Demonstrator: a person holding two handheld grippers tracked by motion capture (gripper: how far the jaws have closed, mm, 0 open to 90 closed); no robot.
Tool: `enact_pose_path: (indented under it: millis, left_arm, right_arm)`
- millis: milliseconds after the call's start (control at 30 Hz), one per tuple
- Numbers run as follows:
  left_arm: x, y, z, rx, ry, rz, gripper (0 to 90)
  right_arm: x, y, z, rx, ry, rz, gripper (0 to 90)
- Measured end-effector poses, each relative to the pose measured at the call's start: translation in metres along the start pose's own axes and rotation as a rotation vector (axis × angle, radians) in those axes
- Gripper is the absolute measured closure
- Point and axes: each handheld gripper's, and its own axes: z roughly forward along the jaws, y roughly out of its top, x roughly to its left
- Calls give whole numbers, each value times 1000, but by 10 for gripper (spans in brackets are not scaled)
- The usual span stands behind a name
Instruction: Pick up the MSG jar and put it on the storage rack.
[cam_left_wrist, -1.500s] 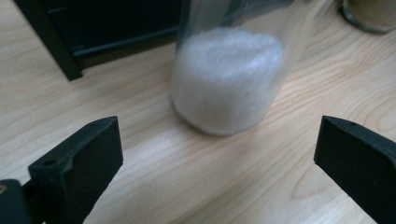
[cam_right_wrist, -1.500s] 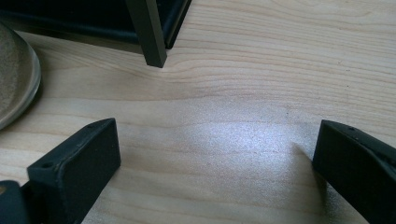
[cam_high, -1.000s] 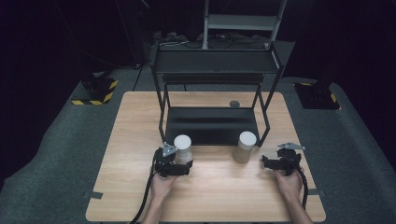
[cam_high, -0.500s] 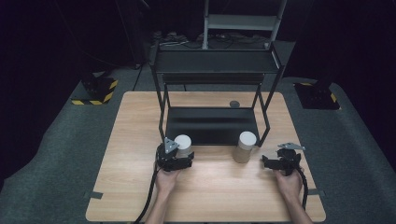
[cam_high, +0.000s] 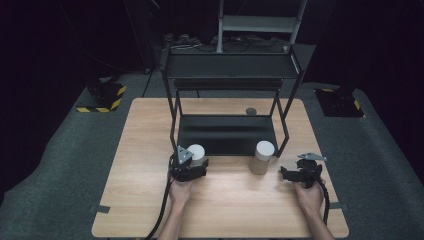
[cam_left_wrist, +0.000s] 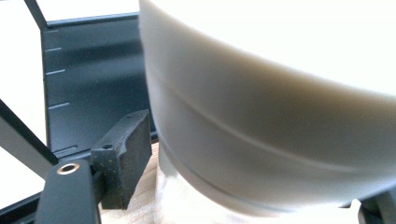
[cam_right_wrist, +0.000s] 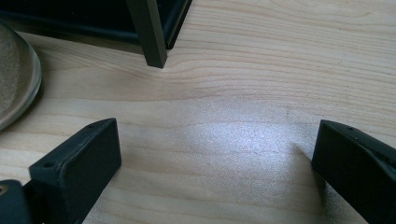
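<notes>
White-lidded jar (cam_high: 196, 155) stands between the left gripper (cam_high: 192, 167) fingers (cam_left_wrist: 122, 156) — closing in, contact unclear (right gripper (cam_right_wrist: 212, 172) fingers apart).

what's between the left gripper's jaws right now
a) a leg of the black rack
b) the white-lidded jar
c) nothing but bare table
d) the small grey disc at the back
b: in the left gripper view the white-lidded jar sits between the jaws of the left gripper, which have just been closing.
</notes>
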Motion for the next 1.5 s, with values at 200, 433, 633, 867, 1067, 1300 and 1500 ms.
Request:
enact_pose_path:
  millis: [200,433,633,867,1067,1300,1500]
  left_arm:
    - [-5,0,0,-10,16,25,314]
    - [-7,0,-1,-10,22,41,326]
    - [-10,5,-2,6,29,68,331]
    - [-9,11,-4,27,23,75,335]
    - [-5,17,-9,23,-5,64,337]
    - [-4,27,-12,29,-32,53,339]
    - [-5,39,-16,36,-55,59,340]
  right_arm:
    - [0,0,0,0,0,0,7]
    - [0,0,0,0,0,0,7]
    - [0,0,0,0,0,0,7]
    - [0,0,0,0,0,0,7]
    - [0,0,0,0,0,0,7]
    - [0,0,0,0,0,0,8]
    - [0,0,0,-1,1,-1,9]
